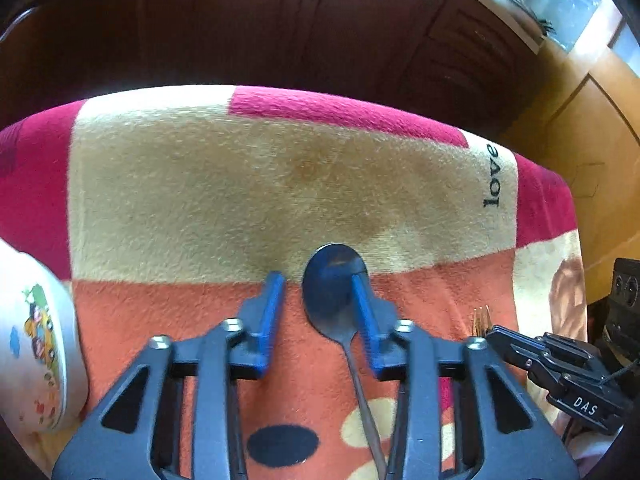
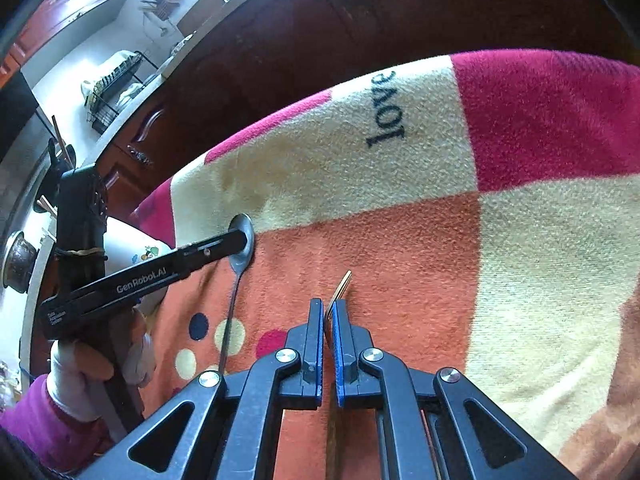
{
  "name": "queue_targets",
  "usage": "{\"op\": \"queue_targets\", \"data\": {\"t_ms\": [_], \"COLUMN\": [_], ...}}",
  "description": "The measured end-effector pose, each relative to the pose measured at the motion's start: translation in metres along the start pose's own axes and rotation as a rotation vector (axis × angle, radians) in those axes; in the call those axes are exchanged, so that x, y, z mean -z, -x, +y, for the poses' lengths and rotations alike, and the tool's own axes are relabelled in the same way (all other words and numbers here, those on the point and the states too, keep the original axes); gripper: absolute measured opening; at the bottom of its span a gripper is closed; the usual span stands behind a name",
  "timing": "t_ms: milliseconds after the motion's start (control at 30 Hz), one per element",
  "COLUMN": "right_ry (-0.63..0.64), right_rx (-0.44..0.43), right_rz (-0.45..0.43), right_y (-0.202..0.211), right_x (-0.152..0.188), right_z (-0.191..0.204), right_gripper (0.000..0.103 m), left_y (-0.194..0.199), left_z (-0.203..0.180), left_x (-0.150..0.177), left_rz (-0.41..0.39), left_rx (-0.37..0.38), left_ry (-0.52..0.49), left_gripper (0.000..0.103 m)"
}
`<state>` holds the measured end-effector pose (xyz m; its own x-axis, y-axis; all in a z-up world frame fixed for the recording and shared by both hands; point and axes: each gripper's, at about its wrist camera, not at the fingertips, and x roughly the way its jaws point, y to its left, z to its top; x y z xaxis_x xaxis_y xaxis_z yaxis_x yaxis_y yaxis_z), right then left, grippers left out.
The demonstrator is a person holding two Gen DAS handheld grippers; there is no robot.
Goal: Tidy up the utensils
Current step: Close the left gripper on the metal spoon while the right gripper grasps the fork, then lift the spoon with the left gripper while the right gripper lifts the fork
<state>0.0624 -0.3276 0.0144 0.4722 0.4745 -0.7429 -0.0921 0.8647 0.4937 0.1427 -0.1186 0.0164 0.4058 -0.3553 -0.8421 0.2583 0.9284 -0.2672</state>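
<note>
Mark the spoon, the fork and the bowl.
spoon (image 1: 334,276): left wrist view, on its bowl end.
fork (image 2: 343,285): right wrist view, on its gold tines.
bowl (image 1: 38,336): left wrist view, on its printed outer wall.

Black plastic left gripper (image 1: 320,280) with blue finger pads (image 1: 272,308), silver screws, white "GenRobot.AI" lettering. Matching black right gripper (image 2: 328,312), "DAS" label. White-gloved left hand (image 2: 80,376), magenta sleeve (image 2: 32,428).

Glossy dark metal spoon (image 1: 334,280), fuzzy plush cloth blanket (image 1: 200,200), glossy printed bowl (image 1: 36,344), polished dark wood cabinet (image 1: 280,28)
</note>
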Motion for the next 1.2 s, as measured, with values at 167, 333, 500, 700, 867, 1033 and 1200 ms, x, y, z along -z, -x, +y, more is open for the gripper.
{"op": "queue_targets", "data": {"t_ms": [167,333,500,700,867,1033,1200], "right_ry": [-0.047,-0.036,0.001,0.033,0.074,0.128,0.176], "right_rx": [-0.061,-0.05,-0.033,-0.074,-0.109,-0.126,-0.147], "right_rz": [0.01,0.015,-0.032,-0.075,-0.118,-0.143,-0.167], "right_y": [-0.003,-0.004,0.01,0.037,0.058,0.07,0.08], "right_x": [0.001,-0.004,-0.001,0.003,0.005,0.007,0.005], "right_z": [-0.013,-0.009,0.006,0.023,0.046,0.074,0.101], "right_gripper": [0.004,0.004,0.003,0.002,0.002,0.002,0.002], "left_y": [-0.001,0.01,0.023,0.066,0.111,0.147,0.181], "left_z": [-0.008,-0.009,-0.006,-0.003,0.002,0.008,0.018], "left_x": [-0.001,0.0,0.01,0.023,0.039,0.053,0.06], "left_rz": [-0.005,0.002,0.006,-0.049,-0.109,-0.16,-0.216], "left_rx": [0.009,0.057,0.081,0.111,0.133,0.131,0.123], "left_ry": [-0.039,-0.027,-0.003,0.0,0.013,0.025,0.045], "left_gripper": [0.011,0.0,0.0,0.0,0.0,0.0,0.0]}}
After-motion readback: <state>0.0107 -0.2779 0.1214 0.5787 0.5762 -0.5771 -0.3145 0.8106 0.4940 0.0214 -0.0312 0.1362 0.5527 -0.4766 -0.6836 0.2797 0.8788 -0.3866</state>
